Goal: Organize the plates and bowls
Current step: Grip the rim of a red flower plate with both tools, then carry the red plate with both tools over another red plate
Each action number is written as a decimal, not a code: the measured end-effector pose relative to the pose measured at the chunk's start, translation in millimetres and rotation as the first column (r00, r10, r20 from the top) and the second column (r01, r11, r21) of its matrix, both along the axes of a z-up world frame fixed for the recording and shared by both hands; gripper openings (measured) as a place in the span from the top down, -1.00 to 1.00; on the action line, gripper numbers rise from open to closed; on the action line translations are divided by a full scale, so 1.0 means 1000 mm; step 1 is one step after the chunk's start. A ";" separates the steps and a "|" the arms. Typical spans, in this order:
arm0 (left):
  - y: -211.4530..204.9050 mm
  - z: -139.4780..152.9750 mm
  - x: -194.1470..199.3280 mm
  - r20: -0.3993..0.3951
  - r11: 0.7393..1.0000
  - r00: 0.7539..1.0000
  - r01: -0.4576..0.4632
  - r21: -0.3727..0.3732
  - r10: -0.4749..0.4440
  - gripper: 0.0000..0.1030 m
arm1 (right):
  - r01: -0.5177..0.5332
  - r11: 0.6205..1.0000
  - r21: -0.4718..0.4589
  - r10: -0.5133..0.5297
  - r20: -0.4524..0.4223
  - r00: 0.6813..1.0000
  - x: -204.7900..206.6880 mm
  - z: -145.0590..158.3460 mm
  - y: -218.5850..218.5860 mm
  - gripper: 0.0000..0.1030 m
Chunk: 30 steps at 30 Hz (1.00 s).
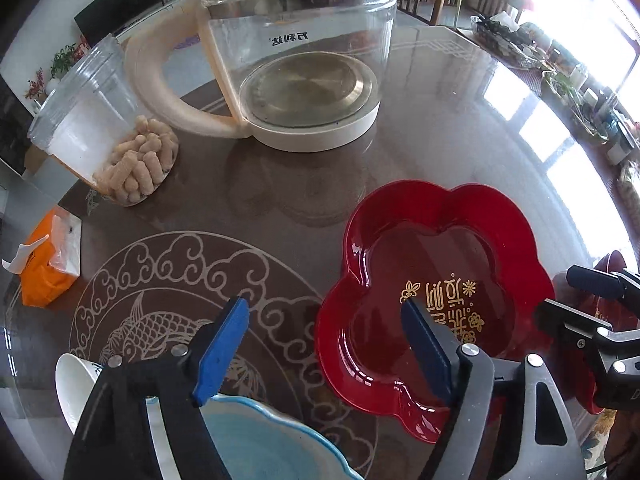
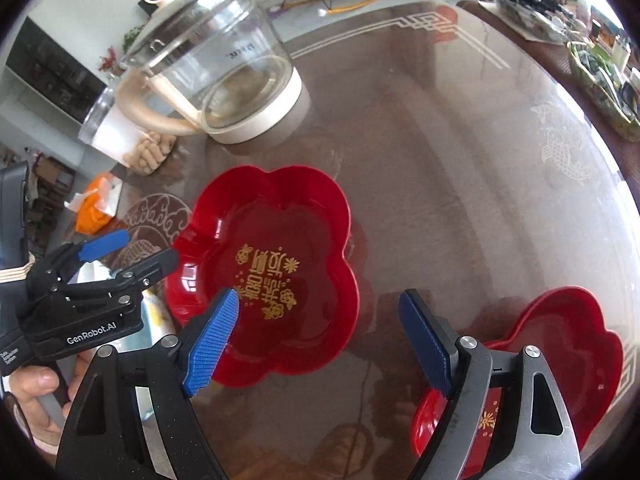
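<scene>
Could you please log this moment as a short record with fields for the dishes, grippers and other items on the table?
surface: glass-topped table
red dishes: flower-shaped plate with gold writing; second red plate near the right gripper
other dishes: blue-rimmed plate, white bowl
left gripper: jaws open, empty
right gripper: jaws open, empty
clutter: glass kettle, snack jar, orange tissue pack

Left tool fingers spread wide, empty; right tool likewise, both side by side.
</scene>
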<state>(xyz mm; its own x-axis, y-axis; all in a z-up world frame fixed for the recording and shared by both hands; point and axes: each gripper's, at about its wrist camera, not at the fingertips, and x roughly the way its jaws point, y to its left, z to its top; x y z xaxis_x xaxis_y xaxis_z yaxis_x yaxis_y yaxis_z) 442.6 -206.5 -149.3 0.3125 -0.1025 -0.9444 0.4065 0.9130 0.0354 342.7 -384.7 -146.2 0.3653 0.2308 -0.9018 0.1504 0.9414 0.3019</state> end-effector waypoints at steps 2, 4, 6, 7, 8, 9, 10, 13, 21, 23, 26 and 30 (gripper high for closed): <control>0.000 -0.008 0.005 -0.007 1.000 1.000 -0.004 0.012 0.004 -0.43 | -0.006 1.000 -0.005 0.006 -0.010 1.000 0.003 -0.009 0.001 -0.63; -0.001 -0.016 0.007 -0.030 1.000 1.000 -0.004 0.019 0.004 -0.24 | -0.007 1.000 0.001 0.007 -0.020 1.000 0.006 -0.018 0.000 -0.63; -0.003 -0.024 0.008 -0.072 1.000 0.997 0.007 0.017 -0.005 0.20 | -0.005 1.000 0.005 0.005 -0.025 1.000 0.008 -0.024 -0.002 -0.61; -0.004 -0.028 0.007 -0.093 1.000 0.996 0.015 0.016 -0.013 0.53 | -0.005 1.000 0.002 0.005 -0.028 1.000 0.007 -0.027 -0.002 -0.37; -0.004 -0.030 0.006 -0.089 0.999 0.996 0.012 0.035 -0.009 0.64 | -0.007 1.000 0.001 0.007 -0.035 0.999 0.007 -0.030 -0.002 -0.10; -0.003 -0.030 0.005 -0.071 0.999 0.997 0.009 0.046 -0.006 0.70 | 0.001 1.000 -0.009 -0.002 -0.046 0.999 0.006 -0.032 -0.002 0.64; -0.002 -0.029 0.004 -0.070 0.999 0.998 0.004 0.035 -0.001 0.71 | 0.015 0.999 -0.033 -0.017 -0.051 0.999 0.006 -0.032 -0.004 0.80; 0.007 -0.013 -0.002 -0.064 0.999 0.998 -0.023 -0.030 0.021 0.72 | 0.026 0.999 -0.018 -0.026 -0.032 0.999 -0.003 -0.025 -0.006 0.80; 0.011 0.090 -0.060 0.057 0.981 0.997 0.062 -0.186 -0.053 0.72 | 0.033 0.999 0.010 -0.034 0.092 0.995 -0.063 0.050 -0.019 0.80; 0.002 0.112 -0.080 0.090 0.973 0.992 0.102 -0.206 -0.085 0.72 | 0.046 0.999 0.004 -0.046 0.123 0.991 -0.084 0.072 -0.026 0.80; -0.022 0.133 -0.105 0.118 0.960 0.985 0.152 -0.235 -0.127 0.72 | 0.084 0.996 -0.019 -0.080 0.169 0.982 -0.117 0.101 -0.039 0.78; -0.060 0.132 -0.129 0.121 0.948 0.978 0.198 -0.250 -0.172 0.72 | 0.138 0.989 -0.061 -0.124 0.192 0.974 -0.144 0.118 -0.055 0.77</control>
<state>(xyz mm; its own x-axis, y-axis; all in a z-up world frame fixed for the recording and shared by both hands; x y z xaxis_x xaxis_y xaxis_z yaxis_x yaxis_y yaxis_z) 313.4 -266.8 -17.4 0.3526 -0.4046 -0.8438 0.5754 0.8048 -0.1454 198.8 -439.4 -27.8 0.5520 0.1051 -0.8272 0.2210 0.9381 0.2667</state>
